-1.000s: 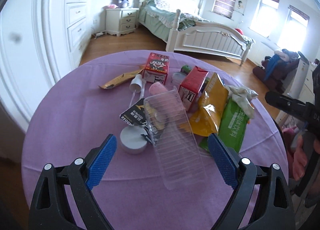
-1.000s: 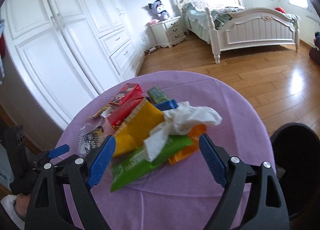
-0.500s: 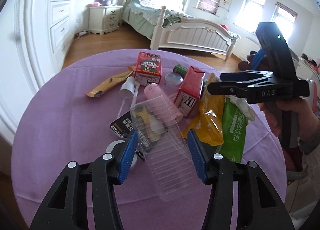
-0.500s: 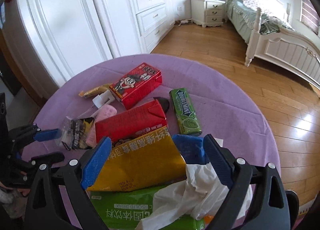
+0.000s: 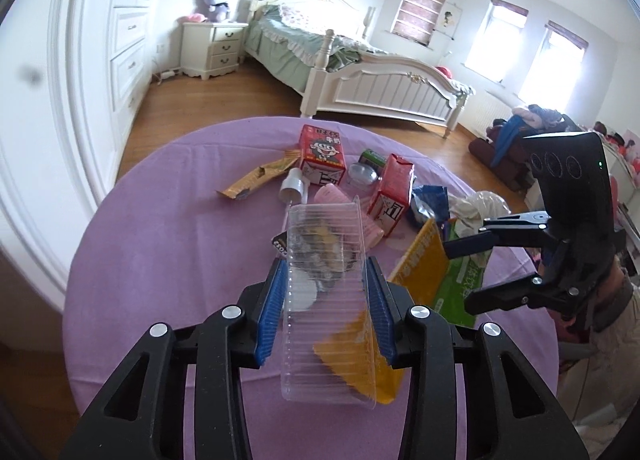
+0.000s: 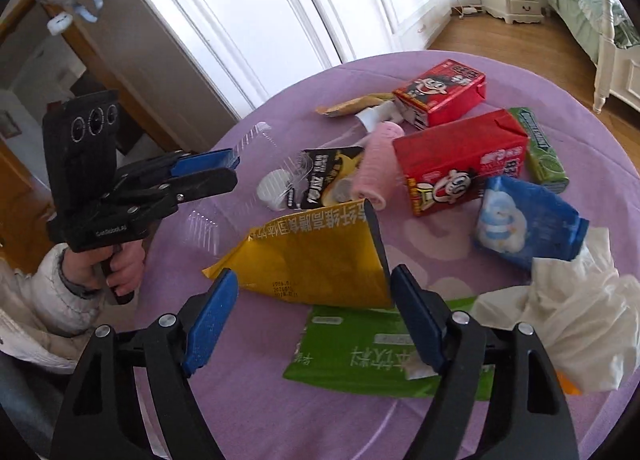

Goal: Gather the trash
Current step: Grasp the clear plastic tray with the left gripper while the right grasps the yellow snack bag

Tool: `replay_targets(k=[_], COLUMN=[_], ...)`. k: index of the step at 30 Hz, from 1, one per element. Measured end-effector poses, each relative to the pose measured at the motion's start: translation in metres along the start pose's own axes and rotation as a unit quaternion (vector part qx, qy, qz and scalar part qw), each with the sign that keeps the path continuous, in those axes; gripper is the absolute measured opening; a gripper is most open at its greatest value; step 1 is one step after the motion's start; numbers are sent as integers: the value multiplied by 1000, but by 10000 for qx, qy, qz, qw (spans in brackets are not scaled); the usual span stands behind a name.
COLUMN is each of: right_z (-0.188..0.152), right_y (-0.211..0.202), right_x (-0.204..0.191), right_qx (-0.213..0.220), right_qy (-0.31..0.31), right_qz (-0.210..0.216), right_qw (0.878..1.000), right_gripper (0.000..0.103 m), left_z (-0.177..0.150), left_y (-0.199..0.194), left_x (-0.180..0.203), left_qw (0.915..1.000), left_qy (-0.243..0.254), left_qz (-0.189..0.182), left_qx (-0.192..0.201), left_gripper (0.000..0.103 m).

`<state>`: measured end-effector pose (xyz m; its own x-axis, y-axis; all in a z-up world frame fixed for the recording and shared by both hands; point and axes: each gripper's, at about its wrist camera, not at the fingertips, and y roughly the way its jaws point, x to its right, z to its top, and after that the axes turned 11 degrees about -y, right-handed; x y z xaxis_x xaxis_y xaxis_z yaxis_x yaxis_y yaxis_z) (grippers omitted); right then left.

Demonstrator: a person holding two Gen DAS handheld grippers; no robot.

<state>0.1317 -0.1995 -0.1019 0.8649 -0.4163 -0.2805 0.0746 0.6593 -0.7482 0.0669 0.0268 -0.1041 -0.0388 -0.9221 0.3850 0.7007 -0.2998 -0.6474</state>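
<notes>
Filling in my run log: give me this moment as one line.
left gripper: jaws closing on clear plastic tray | right gripper: jaws closing, around yellow bag, not gripping | table: trash remains

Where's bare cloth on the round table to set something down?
Free: the wide purple tablecloth left of the tan wrapper and clear ribbed plastic tray, plus the far rim behind the red cartoon carton. Crowded: centre to right, from red cartons to yellow pouch, green packet and white tissue.
</notes>
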Motion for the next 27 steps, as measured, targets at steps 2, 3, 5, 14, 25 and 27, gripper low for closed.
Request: replay_targets(k=[2, 3, 5, 14, 25, 27], right_z=[4, 5, 10, 11, -6, -3], right_y=[6, 9, 19, 37, 47, 55], right_x=[-1, 0, -4, -28, -127, -118], right_qx=[-39, -69, -81, -125, -412, -570], right_qy=[37, 70, 71, 174, -2501, -2392], right_qz=[-403, -541, -664, -739, -1725, -1708], right_qw=[9992, 9985, 9977, 9970, 9518, 9541], right_gripper=[79, 79, 79, 79, 94, 73], left_z=[-2, -4, -6, -23, -24, -23], left_y=[-7, -9, -12, -16, -20, -25], left_x=[-5, -8, -12, -24, -39, -41], left_qw=[10000, 10000, 9999, 9995, 9988, 9987], left_qy=[-29, -53, -101, -293, -476, -502], left_qz=[41, 63, 76, 9, 61, 79], left_qx=[39, 48, 34, -98, -15, 40], left_gripper=[40, 40, 40, 40, 40, 40])
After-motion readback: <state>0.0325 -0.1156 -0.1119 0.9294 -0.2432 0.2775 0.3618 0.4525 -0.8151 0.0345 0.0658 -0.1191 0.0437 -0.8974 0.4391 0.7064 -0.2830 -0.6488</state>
